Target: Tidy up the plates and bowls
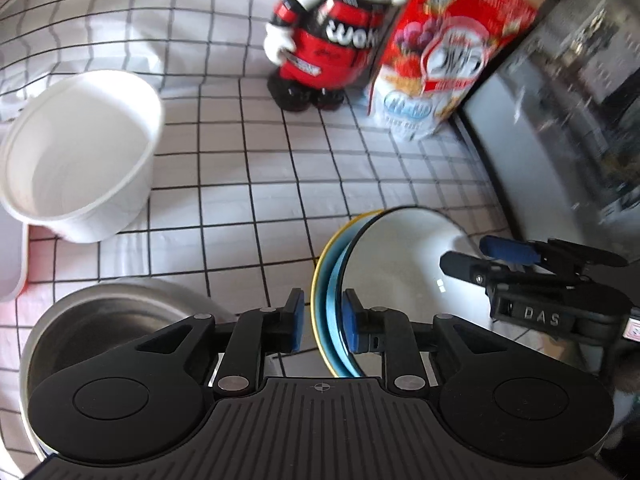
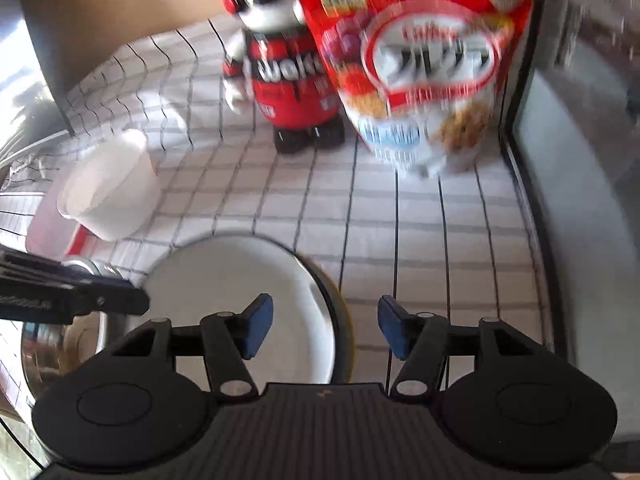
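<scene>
My left gripper [image 1: 323,322] straddles the near rims of a blue plate with a yellow edge [image 1: 329,312] and a white plate with a dark rim [image 1: 404,264] nested against it; a small gap shows beside its left pad. The right gripper [image 1: 500,256] shows at the right over the white plate. In the right wrist view my right gripper [image 2: 325,326] is open, its jaws either side of the white plate's [image 2: 240,280] right rim. A steel bowl [image 1: 108,320] sits lower left, also seen in the right wrist view [image 2: 60,348]. A white plastic bowl [image 1: 80,152] stands further left.
A red and black robot figure [image 1: 324,36] and a red cereal bag [image 1: 440,56] stand at the back on the checked cloth [image 1: 248,168]. A dark glass-fronted appliance [image 1: 560,120] borders the right side. A pink tray edge [image 1: 24,256] lies at far left.
</scene>
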`<state>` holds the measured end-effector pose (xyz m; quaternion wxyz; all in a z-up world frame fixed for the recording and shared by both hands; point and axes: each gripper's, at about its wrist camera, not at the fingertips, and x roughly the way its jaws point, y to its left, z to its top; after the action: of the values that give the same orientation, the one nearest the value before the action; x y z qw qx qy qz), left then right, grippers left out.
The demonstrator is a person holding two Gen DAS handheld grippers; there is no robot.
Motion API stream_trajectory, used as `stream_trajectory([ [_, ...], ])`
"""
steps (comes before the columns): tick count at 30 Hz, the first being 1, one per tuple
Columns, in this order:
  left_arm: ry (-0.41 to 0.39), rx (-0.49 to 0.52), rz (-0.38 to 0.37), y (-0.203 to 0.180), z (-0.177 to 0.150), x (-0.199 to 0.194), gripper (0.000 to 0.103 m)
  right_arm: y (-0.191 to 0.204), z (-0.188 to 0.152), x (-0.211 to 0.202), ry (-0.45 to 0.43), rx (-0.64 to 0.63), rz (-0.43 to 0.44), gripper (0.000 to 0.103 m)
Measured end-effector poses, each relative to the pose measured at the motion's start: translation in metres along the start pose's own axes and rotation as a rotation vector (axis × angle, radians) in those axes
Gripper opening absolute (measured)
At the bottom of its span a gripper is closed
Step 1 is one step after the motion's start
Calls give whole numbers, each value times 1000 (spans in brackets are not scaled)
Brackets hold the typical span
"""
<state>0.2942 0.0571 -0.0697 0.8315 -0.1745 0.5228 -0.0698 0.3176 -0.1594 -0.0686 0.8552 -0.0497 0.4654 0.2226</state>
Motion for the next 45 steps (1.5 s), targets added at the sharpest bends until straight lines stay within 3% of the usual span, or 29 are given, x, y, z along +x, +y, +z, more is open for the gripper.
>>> stream_trajectory([
  [3,-74,-41,-10,19,-1,-25,22,16,16,-9,-29,-19,25,64],
  [6,-180,-151,-23,54,3,-50,22,35,37,-5,-25,-5,63,67],
  [8,-251,-232,14,79,10,-62,22,47,53,2,-2,21,89,67],
  [12,-336,-364,133,129,25,-75,22,68,79,16,19,106,146,82],
  [17,-325,-381,283,170,50,-64,22,117,110,47,16,24,192,82],
  [23,-269,-426,275,193,55,-32,22,170,124,119,108,4,141,82],
  [25,-238,-438,268,198,52,-23,22,178,121,144,157,25,132,74],
  [27,-209,-447,242,201,50,-19,21,183,119,162,220,41,151,44],
  [28,-205,-448,222,202,48,-18,19,184,116,165,245,46,167,36],
  [30,-209,-435,200,195,43,-25,19,186,113,156,237,37,162,31],
  [35,-253,-349,180,158,44,-58,20,170,119,92,99,-9,174,30],
  [41,-291,-213,126,75,44,-87,20,118,101,2,-24,-45,142,30],
  [45,-239,-70,114,5,38,-75,21,73,77,-35,-43,-40,79,30],
])
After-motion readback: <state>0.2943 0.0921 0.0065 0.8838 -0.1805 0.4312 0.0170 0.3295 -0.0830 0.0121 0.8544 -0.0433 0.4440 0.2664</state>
